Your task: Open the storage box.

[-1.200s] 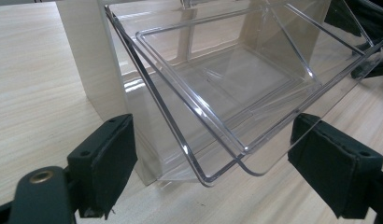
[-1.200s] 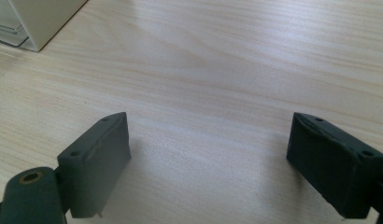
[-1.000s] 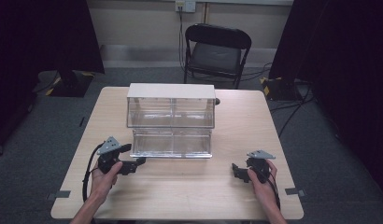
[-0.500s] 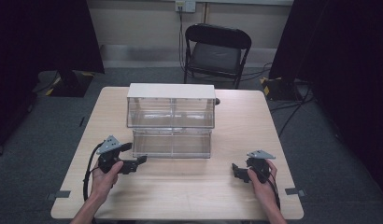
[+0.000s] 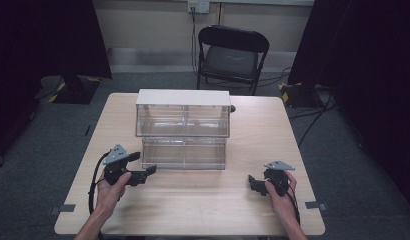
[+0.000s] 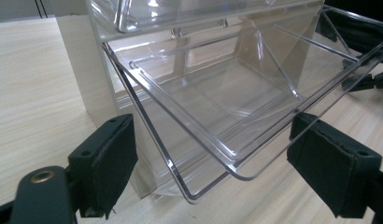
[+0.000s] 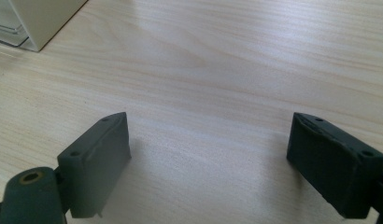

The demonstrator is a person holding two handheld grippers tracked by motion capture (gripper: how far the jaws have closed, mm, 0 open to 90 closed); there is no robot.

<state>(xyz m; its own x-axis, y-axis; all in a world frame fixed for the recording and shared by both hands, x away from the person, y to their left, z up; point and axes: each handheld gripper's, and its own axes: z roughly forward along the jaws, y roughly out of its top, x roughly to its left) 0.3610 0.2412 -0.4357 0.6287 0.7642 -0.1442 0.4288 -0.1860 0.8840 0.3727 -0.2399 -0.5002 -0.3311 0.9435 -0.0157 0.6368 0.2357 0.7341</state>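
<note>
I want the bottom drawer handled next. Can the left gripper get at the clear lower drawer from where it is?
Probably yes. The left gripper sits open right at the lower drawer; in the left gripper view its jaws stand either side of the drawer's front corner, with nothing between them and the clear plastic.

clear drawer cabinet mid-table, left gripper at its lower drawer, right gripper well apart
</note>
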